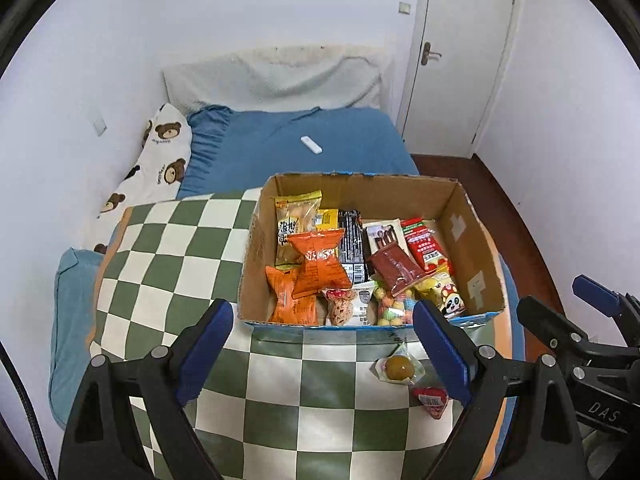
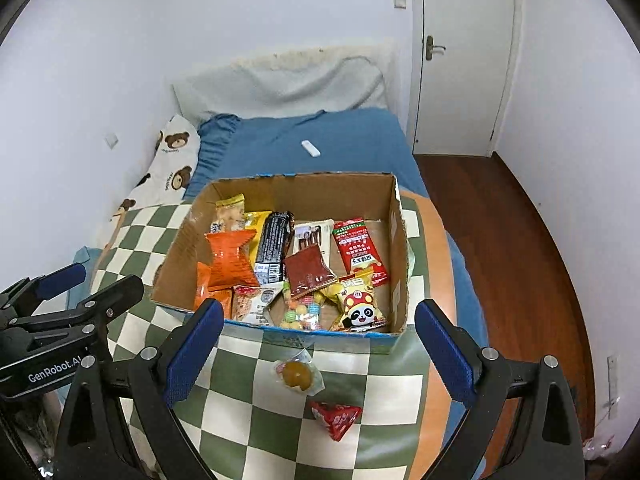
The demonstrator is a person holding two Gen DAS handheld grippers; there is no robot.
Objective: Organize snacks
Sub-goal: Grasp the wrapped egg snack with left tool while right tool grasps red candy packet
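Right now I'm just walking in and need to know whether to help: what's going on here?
A person is sorting snacks with two handheld grippers. Most packets already lie in the cardboard box on the checkered cloth. Two remain outside, in front of it: a wrapped round yellow-brown candy and a small red packet. The left gripper and right gripper both hover open, holding nothing.

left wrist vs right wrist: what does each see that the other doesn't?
Left wrist only: the right gripper at its right edge, fingers apart, holding nothing.

Right wrist only: the left gripper at its left edge, also open, and a wide stretch of brown wooden floor.

Both: the open cardboard box of snack packets on the green-and-white checkered cloth, with the clear-wrapped round yellow candy and the small red triangular packet lying outside, in front of it.
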